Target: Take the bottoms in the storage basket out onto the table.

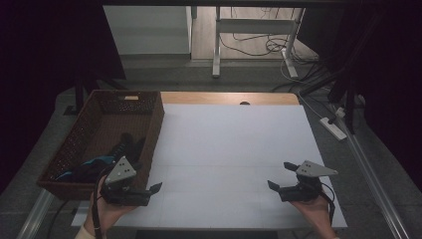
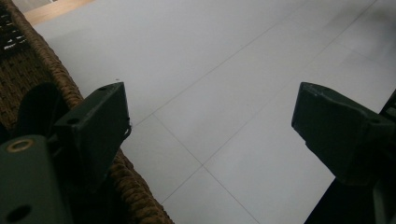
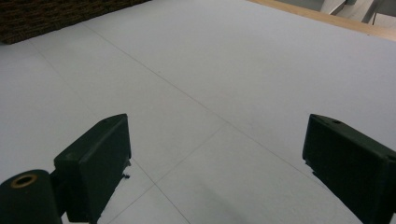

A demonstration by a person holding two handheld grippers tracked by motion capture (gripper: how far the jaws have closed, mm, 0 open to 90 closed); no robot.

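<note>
Hands: nearest the high camera, two come in from the bottom edge, each holding a gripper above the near part of the table.
Table (image 1: 234, 144): largest thing in the scene, a white top scored with thin seams, a wooden strip along its far edge; the stretch between the two grippers is bare.
Basket (image 1: 154, 124): brown wicker, rectangular, standing on the table's left side, its long wall running along the white surface.
Basket contents: dark clothing (image 1: 107, 157) with a blue patch, bunched in the near end of the basket; what garments they are cannot be told.
Left gripper (image 1: 149, 191): at the basket's near right corner, just beside the wicker wall; in the left gripper view the wall runs right under its left jaw. Jaws wide apart, nothing between them.
Right gripper (image 1: 280, 175): over the table's near right part, well apart from the basket. Jaws spread wide, nothing but white tabletop between them.
Grey plates: one three-cornered plate on top of each gripper.
</note>
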